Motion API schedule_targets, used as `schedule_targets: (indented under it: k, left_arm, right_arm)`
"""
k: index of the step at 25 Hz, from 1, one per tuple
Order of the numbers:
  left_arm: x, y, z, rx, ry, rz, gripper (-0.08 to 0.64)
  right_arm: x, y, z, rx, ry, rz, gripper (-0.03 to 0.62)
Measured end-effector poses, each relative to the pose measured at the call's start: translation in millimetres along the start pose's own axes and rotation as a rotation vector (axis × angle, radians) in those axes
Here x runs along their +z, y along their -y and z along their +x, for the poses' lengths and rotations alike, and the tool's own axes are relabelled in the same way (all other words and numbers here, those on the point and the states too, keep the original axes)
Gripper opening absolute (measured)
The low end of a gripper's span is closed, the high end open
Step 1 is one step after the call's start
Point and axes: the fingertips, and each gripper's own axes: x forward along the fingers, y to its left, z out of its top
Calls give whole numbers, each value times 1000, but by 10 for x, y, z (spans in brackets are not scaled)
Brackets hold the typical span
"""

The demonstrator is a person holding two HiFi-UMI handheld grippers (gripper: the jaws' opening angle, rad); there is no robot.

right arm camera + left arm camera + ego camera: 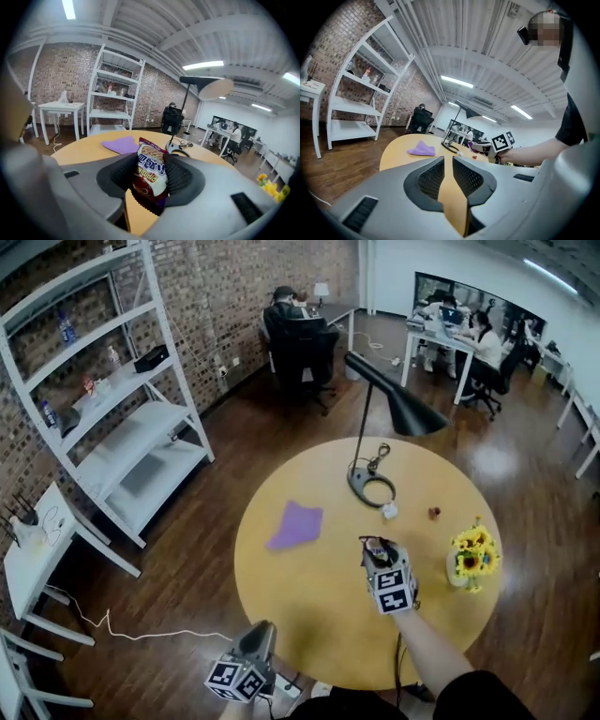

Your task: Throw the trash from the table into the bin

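Jaws of the right gripper pinch a packet; left gripper barely apart, empty. Scraps left mid-worktop; no bin visible.

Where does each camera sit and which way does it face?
Head view: on the person's head, facing steeply down at the round table; shows left gripper, right gripper, right forearm.
Left gripper view: on the left gripper, facing across the table along slightly parted, empty jaws; shows the right forearm, torso.
Right gripper view: on the right gripper, facing along jaws clamped on a snack packet; no body shows.
Shared: all three see the purple cloth and white shelf.
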Motion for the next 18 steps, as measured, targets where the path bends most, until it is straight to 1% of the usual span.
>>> schedule_targets:
  k: [3, 6, 8, 11, 14, 16, 18]
  left_arm:
    - [6, 335, 132, -101, -1, 23, 51]
    - [-80, 812, 341, -229, -18, 64, 51]
    - [-167, 1097, 450, -305, -39, 94, 51]
    - [-300, 1569, 597, -406, -78, 110, 51]
    - [-406, 2273, 856, -508, -78, 131, 51]
    - [-468, 2841, 996, -588, -74, 143, 51]
    - [-540, 3471, 1065, -684, -70, 143, 50]
  right_arm:
    - [-129, 129, -597, -57, 43, 53, 181]
    - [-297, 397, -1108, -129, 75, 72, 181]
    - [-404, 587, -1389, -177, 87, 97, 181]
    - [-630, 884, -1842, -248, 97, 151, 180]
    - [-851, 1331, -2419, -328, 115, 177, 179]
    - [-989, 1642, -2898, -389, 130, 192, 179]
    - [-1103, 1958, -3437, -452, 147, 208, 179]
